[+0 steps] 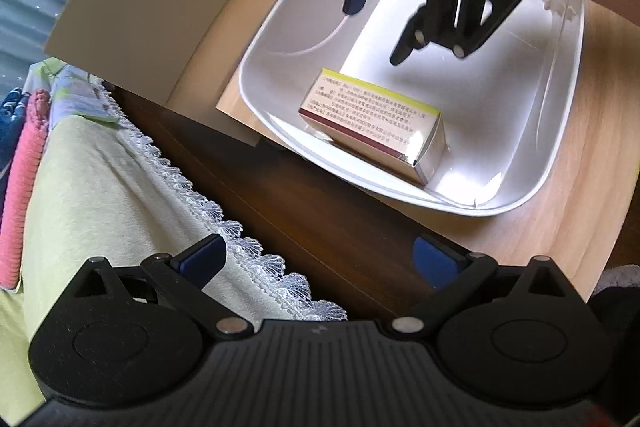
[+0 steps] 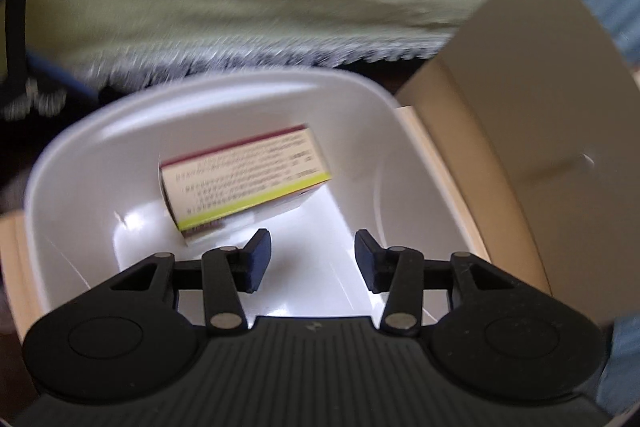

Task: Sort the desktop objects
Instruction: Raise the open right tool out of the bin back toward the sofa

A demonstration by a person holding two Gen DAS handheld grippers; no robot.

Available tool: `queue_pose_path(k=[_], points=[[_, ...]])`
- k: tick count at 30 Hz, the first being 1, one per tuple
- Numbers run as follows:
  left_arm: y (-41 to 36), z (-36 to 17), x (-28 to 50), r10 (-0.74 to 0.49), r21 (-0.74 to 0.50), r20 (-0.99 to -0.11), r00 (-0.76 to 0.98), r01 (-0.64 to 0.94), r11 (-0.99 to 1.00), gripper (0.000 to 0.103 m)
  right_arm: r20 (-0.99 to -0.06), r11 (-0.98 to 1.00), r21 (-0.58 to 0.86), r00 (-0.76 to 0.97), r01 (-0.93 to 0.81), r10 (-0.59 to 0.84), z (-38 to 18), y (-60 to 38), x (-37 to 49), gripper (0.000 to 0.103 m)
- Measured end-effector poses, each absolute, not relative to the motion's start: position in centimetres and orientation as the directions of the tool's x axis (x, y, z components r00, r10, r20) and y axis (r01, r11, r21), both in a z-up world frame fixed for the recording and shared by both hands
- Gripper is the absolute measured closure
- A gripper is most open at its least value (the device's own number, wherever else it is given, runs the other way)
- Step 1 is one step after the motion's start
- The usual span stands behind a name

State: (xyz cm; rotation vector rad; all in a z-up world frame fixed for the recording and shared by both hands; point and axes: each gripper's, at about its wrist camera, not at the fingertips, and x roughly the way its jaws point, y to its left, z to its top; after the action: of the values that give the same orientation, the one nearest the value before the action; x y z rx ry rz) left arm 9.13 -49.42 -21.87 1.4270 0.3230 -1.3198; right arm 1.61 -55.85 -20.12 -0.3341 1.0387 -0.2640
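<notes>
My right hand-held gripper (image 2: 313, 259) hangs released over the white plastic basin (image 2: 224, 87), its two blue-padded fingers (image 2: 256, 259) spread with nothing between them. Just beyond the fingertips, the medicine box (image 2: 244, 175) lies flat on the basin's floor, printed face up, with a yellow-green band along one long edge and a dark red band along the other. The box is apart from my fingers and sits toward the basin wall on the side nearest the bed. The right wrist view is blurred, so the print on the box cannot be read.

My left hand-held gripper (image 1: 320, 259) is also released and empty, its blue pads (image 1: 204, 255) held wide apart. It hovers off the near edge of the worktop (image 1: 560, 227), above the dark wooden side of the furniture and the bed beside it. From here I see the right hand-held gripper (image 1: 376, 31) pointing down into the far half of the basin (image 1: 576, 67), and the medicine box (image 1: 372, 119) resting against the basin's near wall.

The basin stands on the light wood worktop near its edge. A plain cardboard box (image 1: 152, 7) with an open flap sits just beside the basin on the worktop. The bed carries a pale green blanket (image 1: 100, 187) with a white lace trim (image 1: 224, 219), and a pink knitted cloth (image 1: 24, 187) lies at its far side.
</notes>
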Motion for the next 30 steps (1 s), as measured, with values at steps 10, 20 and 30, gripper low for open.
queue_pose_path(k=[10, 20, 30], points=[[-48.2, -19.2, 8.9, -0.496, 0.539, -0.786, 0.370, 0.802, -0.256, 0.001, -0.752, 0.898, -0.113, 0.554, 0.426, -0.357, -13.7, -54.5, -3.9, 0.054], [-44.1, -12.3, 7.2, -0.539, 0.549, -0.730, 0.420, 0.830, -0.098, 0.001, -0.673, 0.806, 0.197, 0.675, 0.558, -0.302, -7.5, -52.9, -7.4, 0.052], [-36.5, -4.5, 5.4, -0.526, 0.556, -0.653, 0.545, 0.816, 0.155, 0.001, -0.540, 0.807, 0.367, 0.812, 0.462, -0.220, -1.7, -47.9, -6.6, 0.045]])
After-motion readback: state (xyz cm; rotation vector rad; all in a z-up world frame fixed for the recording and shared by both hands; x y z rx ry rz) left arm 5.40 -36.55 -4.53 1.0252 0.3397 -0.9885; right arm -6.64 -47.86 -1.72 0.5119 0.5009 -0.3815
